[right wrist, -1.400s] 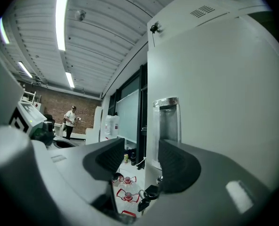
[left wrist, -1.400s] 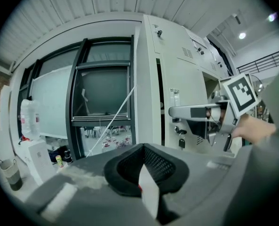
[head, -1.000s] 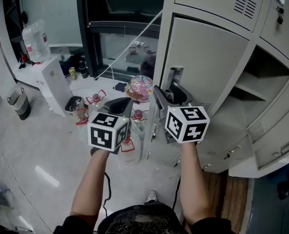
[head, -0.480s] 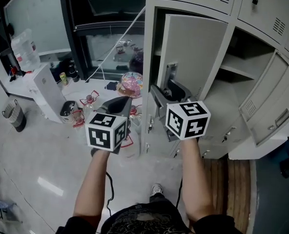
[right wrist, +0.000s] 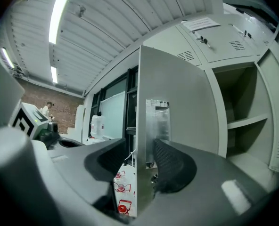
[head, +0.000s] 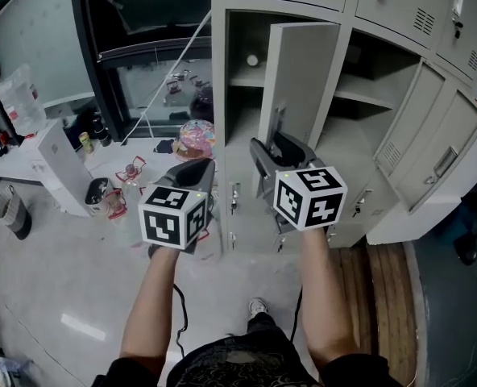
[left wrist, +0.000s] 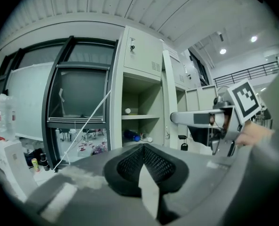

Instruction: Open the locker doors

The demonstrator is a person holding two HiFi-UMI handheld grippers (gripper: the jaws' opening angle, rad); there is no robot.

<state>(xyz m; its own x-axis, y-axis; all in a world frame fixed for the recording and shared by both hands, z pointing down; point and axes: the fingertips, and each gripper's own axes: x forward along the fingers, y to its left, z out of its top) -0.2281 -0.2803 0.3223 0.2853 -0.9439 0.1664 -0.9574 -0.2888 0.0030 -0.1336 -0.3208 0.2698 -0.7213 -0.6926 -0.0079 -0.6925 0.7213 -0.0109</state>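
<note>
The grey locker door point(head: 303, 71) stands swung out, its free edge toward me. That edge runs between the jaws of my right gripper point(head: 275, 147), beside the metal handle plate point(head: 280, 123). In the right gripper view the door point(right wrist: 177, 102) lies against the right pad point(right wrist: 170, 166), while the left pad point(right wrist: 113, 161) keeps a narrow gap; the jaws have just been closing a little. The gripper point(right wrist: 139, 145) counts as open. My left gripper point(head: 197, 168) hangs in free air left of the lockers, pads point(left wrist: 130, 164) together on nothing. The opened compartment point(head: 242, 79) shows a shelf.
More lockers point(head: 367, 95) to the right stand open, one door point(head: 440, 160) angled out. A blue bottle point(left wrist: 132, 135) lies inside the left compartment. On the floor at left are a pink ball point(head: 188, 138), red-trimmed items point(head: 130, 172), a white cabinet point(head: 57, 164) and a bin point(head: 11, 212).
The locker door has swung further open with my right gripper at its edge, and the compartment's inside now shows. Both grippers have shifted sideways along the lockers.
</note>
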